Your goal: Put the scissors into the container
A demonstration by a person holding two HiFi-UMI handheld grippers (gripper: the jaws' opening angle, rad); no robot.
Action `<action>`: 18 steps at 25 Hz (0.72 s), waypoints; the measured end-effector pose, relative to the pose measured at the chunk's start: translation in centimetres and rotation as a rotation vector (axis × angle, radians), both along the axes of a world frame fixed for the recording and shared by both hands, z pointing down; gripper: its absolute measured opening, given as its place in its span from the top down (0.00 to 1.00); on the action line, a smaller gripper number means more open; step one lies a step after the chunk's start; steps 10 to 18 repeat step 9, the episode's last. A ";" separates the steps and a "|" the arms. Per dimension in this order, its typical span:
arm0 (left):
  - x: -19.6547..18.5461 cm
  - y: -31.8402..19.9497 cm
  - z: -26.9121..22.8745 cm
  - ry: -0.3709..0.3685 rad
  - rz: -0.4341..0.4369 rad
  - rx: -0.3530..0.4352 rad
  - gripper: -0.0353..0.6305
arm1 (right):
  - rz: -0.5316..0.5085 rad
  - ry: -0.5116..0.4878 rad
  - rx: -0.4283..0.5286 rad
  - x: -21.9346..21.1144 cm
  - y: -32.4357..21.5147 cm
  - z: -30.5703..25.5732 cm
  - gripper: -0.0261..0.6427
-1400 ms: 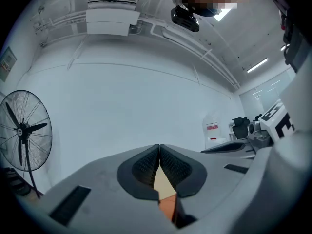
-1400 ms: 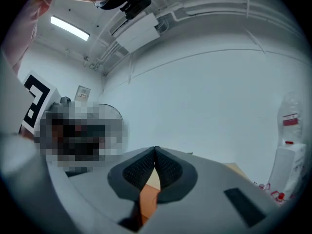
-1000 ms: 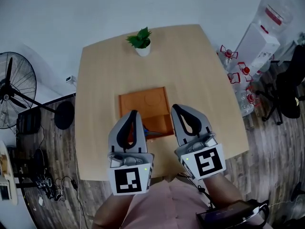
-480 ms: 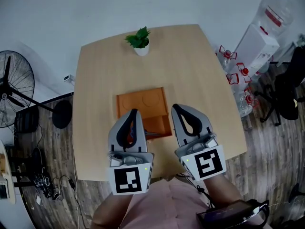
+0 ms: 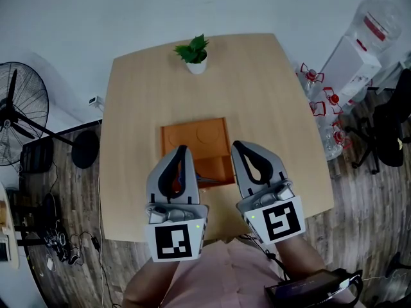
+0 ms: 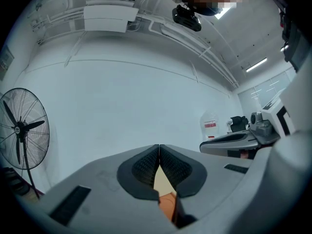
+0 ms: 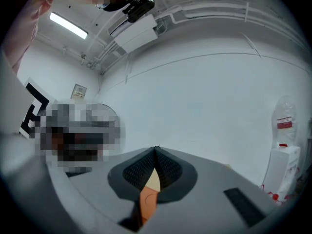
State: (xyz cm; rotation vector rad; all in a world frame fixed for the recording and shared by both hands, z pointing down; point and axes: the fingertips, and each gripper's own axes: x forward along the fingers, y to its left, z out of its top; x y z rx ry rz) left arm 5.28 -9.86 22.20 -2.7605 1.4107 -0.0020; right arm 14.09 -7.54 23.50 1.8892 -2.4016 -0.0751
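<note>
We hold both grippers low at 6 o'clock of the table (image 5: 263, 88). The left gripper (image 5: 182, 150) and the right gripper (image 5: 236, 145) each have their jaws pressed tip to tip with nothing between them. The orange container (image 5: 196, 133) lies at the table's middle, its near edge just under the jaw tips. Of the scissors (image 5: 200, 178) we see only a blue sliver and some red at that near edge, toward 7 o'clock of the container, mostly behind the left gripper. We cannot tell whether they lie fully inside or across the rim. That hiding is our main worry: if we come down with jaws closed and the view blocked, we could push the scissors aside or tip them onto the table. We could also shove the container itself. Both gripper views look mostly at the wall, so they would warn us little.
</note>
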 end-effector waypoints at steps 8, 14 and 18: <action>-0.2 -0.4 0.2 0.004 0.000 -0.003 0.93 | -0.004 0.006 0.005 -0.3 -0.5 0.1 0.96; -0.2 -0.5 0.2 0.004 0.000 -0.003 0.93 | -0.005 0.007 0.005 -0.4 -0.6 0.1 0.96; -0.2 -0.5 0.2 0.004 0.000 -0.003 0.93 | -0.005 0.007 0.005 -0.4 -0.6 0.1 0.96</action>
